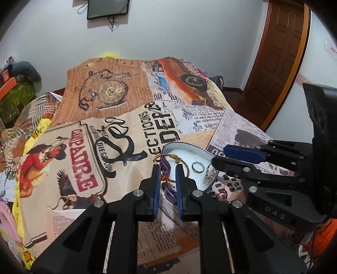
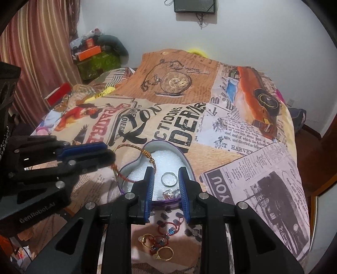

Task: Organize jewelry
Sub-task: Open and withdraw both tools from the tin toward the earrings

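Observation:
A purple heart-shaped tin [image 1: 168, 192] [image 2: 134, 163] with white foam inside sits on the printed bedspread. In it lie a silver ring [image 1: 198, 167] [image 2: 169, 179] and a small silver trinket [image 1: 210, 175] [image 2: 171, 192]. A braided orange-gold bracelet [image 1: 168, 157] [image 2: 134, 147] drapes over the tin's left rim. My left gripper [image 1: 167, 168] [image 2: 109, 155] is open, its jaws astride the rim and bracelet. My right gripper [image 2: 166, 170] [image 1: 217, 156] is open over the tin's near side. Gold rings [image 2: 164, 253] and red bead pieces [image 2: 168, 230] lie loose in front of the tin.
The bed [image 2: 242, 130] is covered by a newspaper-print spread. Boxes and clutter [image 2: 94, 57] stand at the back left by a striped curtain [image 2: 38, 52]. A wooden door [image 1: 280, 54] is at the right. A dark frame [image 2: 194, 6] hangs on the wall.

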